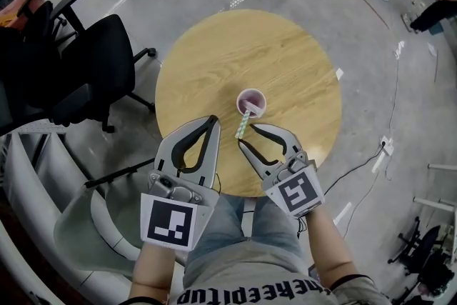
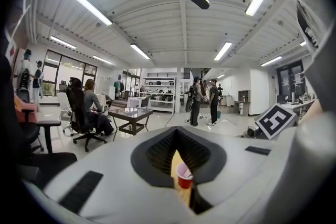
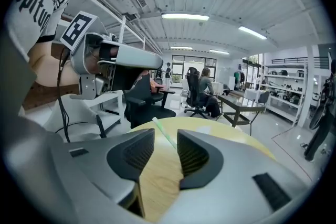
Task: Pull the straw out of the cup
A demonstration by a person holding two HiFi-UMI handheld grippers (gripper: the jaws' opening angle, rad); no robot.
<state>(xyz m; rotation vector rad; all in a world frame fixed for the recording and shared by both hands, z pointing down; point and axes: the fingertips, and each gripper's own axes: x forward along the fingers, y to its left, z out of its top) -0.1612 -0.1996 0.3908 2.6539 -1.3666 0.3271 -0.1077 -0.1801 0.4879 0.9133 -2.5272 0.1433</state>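
wooden table holds the cup in the head view; the right tool, released, sees only the straw; left tool clenched.

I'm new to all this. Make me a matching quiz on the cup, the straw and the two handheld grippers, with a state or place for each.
1. cup
2. straw
3. left gripper
4. right gripper

A. jaws apart
B. leans out of the cup
C. jaws together
D. stands on the round table

Pairs: 1-D, 2-B, 3-C, 4-A
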